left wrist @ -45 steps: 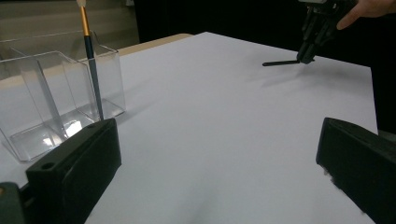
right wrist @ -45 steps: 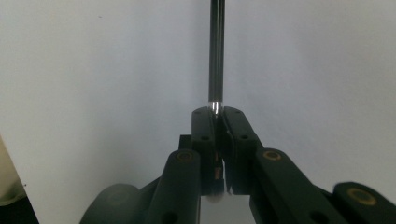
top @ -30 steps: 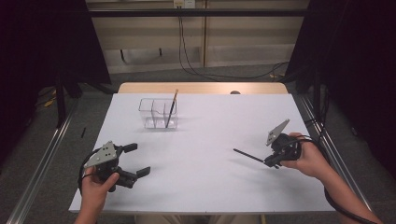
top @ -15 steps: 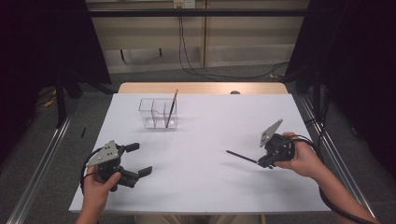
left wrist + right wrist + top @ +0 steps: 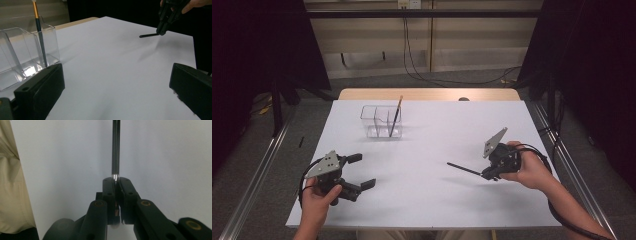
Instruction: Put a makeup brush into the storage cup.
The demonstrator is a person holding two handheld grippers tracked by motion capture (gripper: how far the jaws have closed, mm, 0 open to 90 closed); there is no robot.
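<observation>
The right gripper (image 5: pixel 490 173) pinches a dark pen (image 5: pixel 463 168) by one end, seemingly bound for the clear holder (image 5: pixel 381 121) near the table's far edge, while the left gripper (image 5: pixel 360 171) waits with fingers wide apart and empty.

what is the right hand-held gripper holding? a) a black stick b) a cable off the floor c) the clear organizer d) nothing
a: the right hand-held gripper has its jaws shut on a thin black stick, which juts out over the white table; the organizer stands far off.
</observation>
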